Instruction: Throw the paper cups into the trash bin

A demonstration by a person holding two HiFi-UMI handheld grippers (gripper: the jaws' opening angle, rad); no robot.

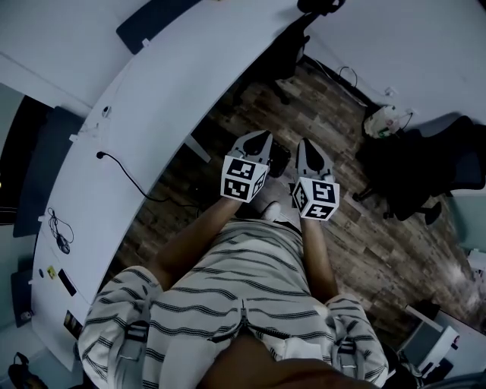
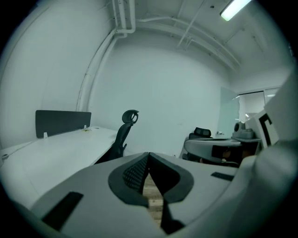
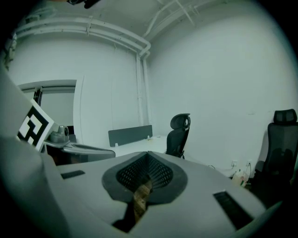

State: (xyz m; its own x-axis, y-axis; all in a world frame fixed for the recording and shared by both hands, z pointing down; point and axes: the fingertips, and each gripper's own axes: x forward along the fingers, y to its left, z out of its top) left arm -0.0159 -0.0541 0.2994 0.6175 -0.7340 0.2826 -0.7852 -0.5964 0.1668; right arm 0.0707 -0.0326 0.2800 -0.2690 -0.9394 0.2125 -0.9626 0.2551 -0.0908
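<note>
No paper cup shows in any view. My left gripper (image 1: 263,138) and right gripper (image 1: 307,144) are held side by side in front of the person's striped shirt, above the wooden floor (image 1: 380,251), pointing away from the body. In the left gripper view the left gripper (image 2: 149,155) has its jaws closed tip to tip with nothing between them. The right gripper (image 3: 148,154) looks the same in its own view: shut and empty. A small white bag-like container (image 1: 387,120) sits on the floor by the far wall, and I cannot tell whether it is the trash bin.
A long curved white desk (image 1: 152,114) runs along the left, with a dark divider panel (image 1: 156,21) and a black cable (image 1: 125,176). Black office chairs stand at the desk's far end (image 1: 290,47) and at the right (image 1: 425,171).
</note>
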